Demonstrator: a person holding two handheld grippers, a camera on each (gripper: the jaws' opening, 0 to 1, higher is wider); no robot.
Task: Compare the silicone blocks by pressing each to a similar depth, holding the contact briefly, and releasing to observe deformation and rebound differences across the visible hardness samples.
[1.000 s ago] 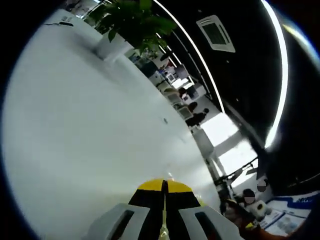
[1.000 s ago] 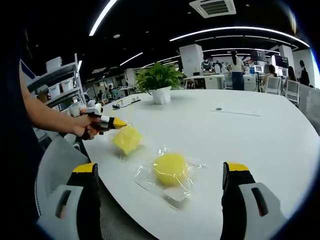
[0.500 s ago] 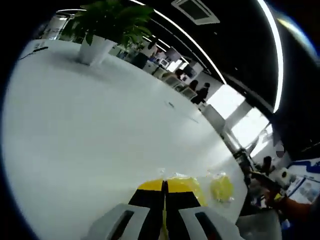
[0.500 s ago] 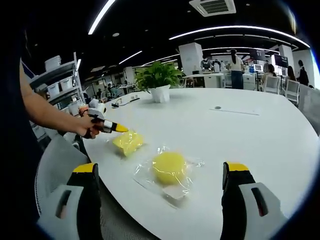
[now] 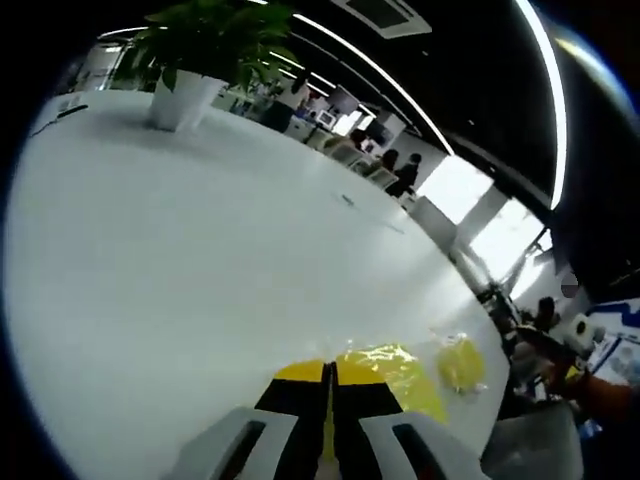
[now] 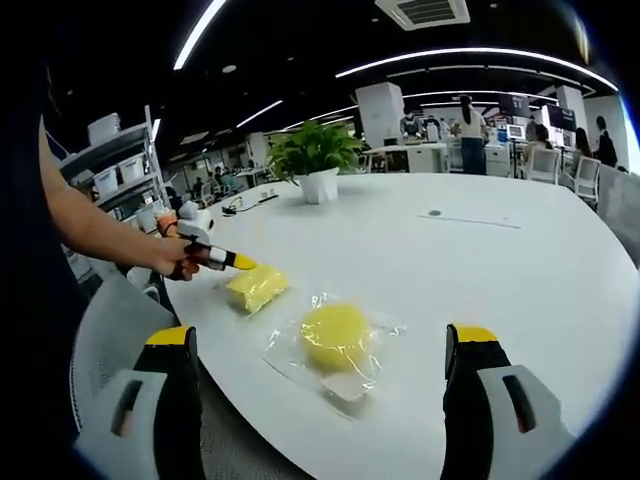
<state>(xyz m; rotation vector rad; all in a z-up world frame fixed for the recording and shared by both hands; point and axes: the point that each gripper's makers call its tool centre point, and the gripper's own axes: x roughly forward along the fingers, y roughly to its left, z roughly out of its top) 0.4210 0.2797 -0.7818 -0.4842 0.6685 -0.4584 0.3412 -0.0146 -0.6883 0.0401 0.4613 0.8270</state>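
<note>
Right gripper view: right gripper hangs over the near table edge, jaws spread wide, yellow-tipped, nothing between them. Round yellow silicone block in a clear plastic bag lies on the white table, centre-low in frame, just beyond and between the two jaws, not touching either. It is a disc, so no long axis to call.

Rectangular yellow silicone block sits left of centre, up-left of the round one, also wrapped in clear film. Its long axis runs roughly left-right in frame, slightly tilted up to the right. Left gripper comes in from the left, held in a hand; its yellow tip is right at the block's upper-left edge, at or just short of contact, cannot tell which.

Left gripper view: left gripper, jaws pressed together, no gap visible, nothing held. The rectangular block lies at bottom centre, immediately right of and beyond the jaw tips; film glare on its top. Its long axis runs diagonally down-right in frame. The round block is further right, near the table edge, well apart from the tips.

Potted plant stands at the far side of the table, upper left in the left gripper view. A small dark mark and a sheet of paper lie farther back on the table.
</note>
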